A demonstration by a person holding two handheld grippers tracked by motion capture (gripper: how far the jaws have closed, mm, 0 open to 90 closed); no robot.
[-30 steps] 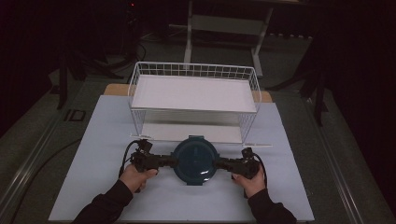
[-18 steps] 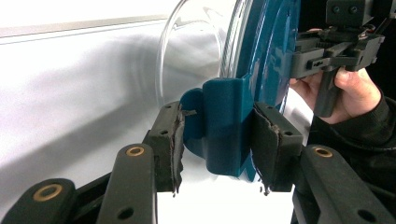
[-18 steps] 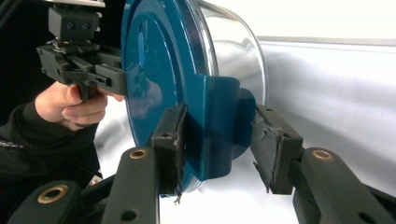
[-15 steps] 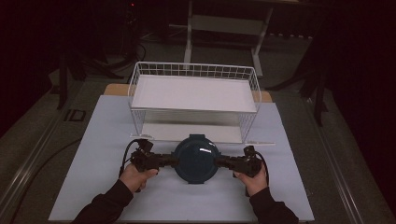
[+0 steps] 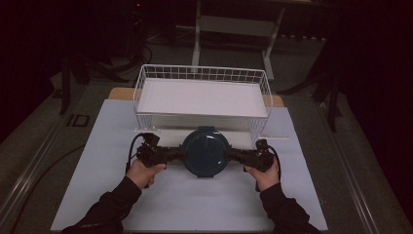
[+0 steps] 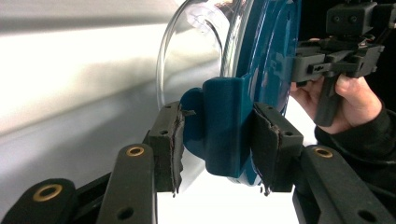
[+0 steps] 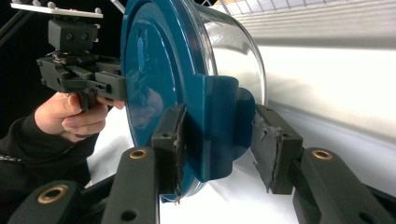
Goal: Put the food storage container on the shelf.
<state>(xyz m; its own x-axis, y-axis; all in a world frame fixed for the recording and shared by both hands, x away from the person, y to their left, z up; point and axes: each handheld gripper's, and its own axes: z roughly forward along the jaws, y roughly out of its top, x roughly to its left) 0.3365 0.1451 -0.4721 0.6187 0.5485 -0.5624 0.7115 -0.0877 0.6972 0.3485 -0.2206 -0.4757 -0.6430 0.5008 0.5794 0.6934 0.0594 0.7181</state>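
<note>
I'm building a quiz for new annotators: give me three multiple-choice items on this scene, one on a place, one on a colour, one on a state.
1. Where is the lidded glass container?
A. inside the wire basket
B. in front of the wire basket, between the two grippers
C. on the floor

2. What colour is the container's lid?
A. red
B. white
C. dark teal blue

3. How does the left gripper stand?
A. shut on a lid clip
B. wide open, holding nothing
C. lying flat on the table

Answers: 1 B, the high view shows it on the near side of the basket, with the right gripper at its other side; 2 C, both gripper views show the teal lid; 3 A, its pads press the clip from both sides.
</note>
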